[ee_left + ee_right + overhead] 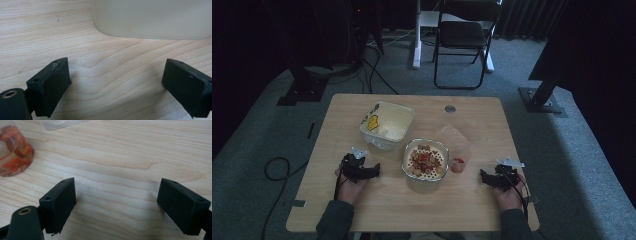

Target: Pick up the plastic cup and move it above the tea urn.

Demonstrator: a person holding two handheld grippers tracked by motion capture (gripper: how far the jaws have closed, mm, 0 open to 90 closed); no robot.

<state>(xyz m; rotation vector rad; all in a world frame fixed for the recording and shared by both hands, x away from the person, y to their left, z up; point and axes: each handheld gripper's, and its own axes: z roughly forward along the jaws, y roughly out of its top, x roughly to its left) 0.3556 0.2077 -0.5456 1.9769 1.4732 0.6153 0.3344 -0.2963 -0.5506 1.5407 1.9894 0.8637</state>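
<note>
A glass bowl point(426, 159) of cereal with red pieces stands at the table's middle front. Behind it to the left sits a white square tub point(387, 125), whose pale wall point(152, 18) fills the top of the left gripper view. A small clear cup point(458, 163) with red pieces stands right of the bowl and is seen again as the cup point(13, 148). My left gripper point(373, 171) rests on the wood left of the bowl, jaws wide apart and empty point(116, 87). My right gripper point(485, 177) lies right of the cup, open with nothing between its jaws point(117, 206).
A clear plastic lid point(453, 135) lies behind the cup. The wooden table point(377, 205) has a small round hole point(450, 108) near its far edge. A black folding chair point(462, 40) and stand legs are on the carpet beyond; cables trail on the floor at left.
</note>
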